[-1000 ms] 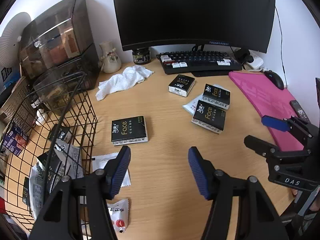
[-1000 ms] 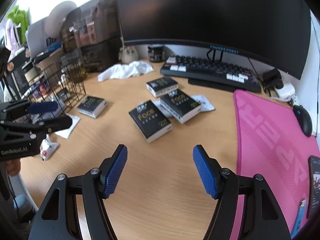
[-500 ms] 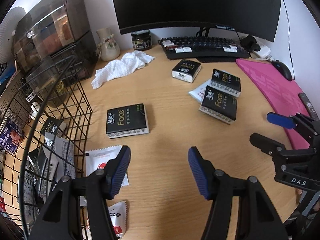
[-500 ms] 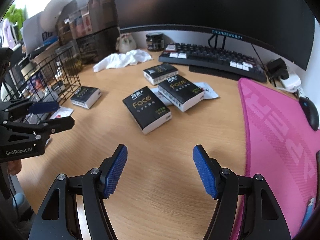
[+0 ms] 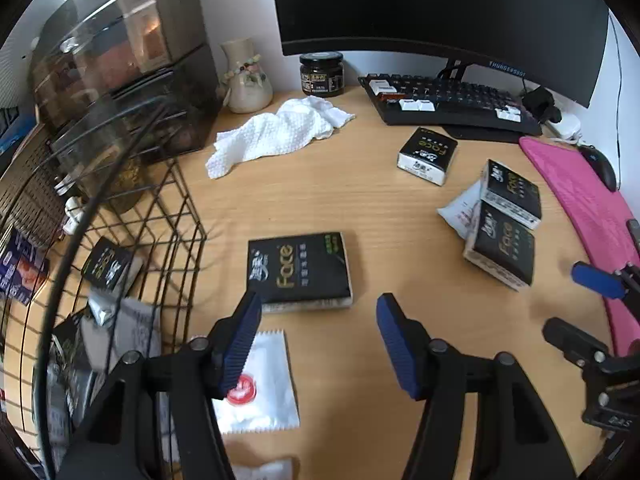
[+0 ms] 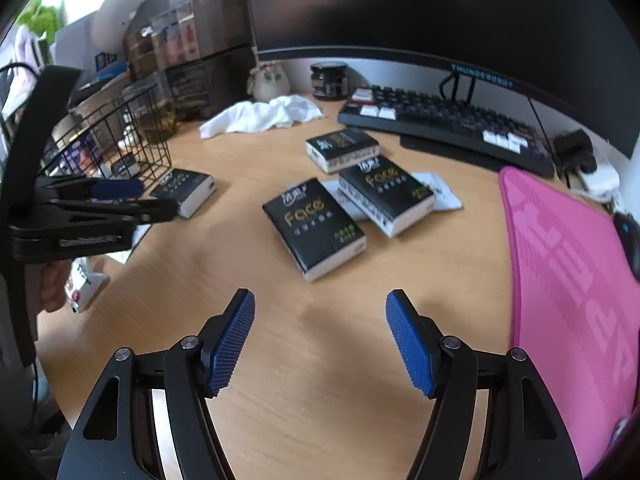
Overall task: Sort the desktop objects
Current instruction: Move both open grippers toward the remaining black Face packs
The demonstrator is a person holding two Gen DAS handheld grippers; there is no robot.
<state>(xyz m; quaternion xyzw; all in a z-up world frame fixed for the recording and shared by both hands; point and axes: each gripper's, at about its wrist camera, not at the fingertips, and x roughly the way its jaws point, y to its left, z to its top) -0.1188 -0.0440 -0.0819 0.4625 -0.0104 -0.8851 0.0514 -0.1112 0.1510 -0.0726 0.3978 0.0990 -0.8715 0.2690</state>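
Black tissue packs (image 5: 301,270) with gold lettering, white dimpled cloth (image 5: 276,133), pink mat (image 6: 568,280), black wire basket (image 5: 120,240), blue ribbed pads (image 6: 232,344), tan wood-grain desk (image 5: 360,200).

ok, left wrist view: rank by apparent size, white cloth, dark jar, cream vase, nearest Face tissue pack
1. white cloth
2. nearest Face tissue pack, though it lies closest to the camera
3. cream vase
4. dark jar
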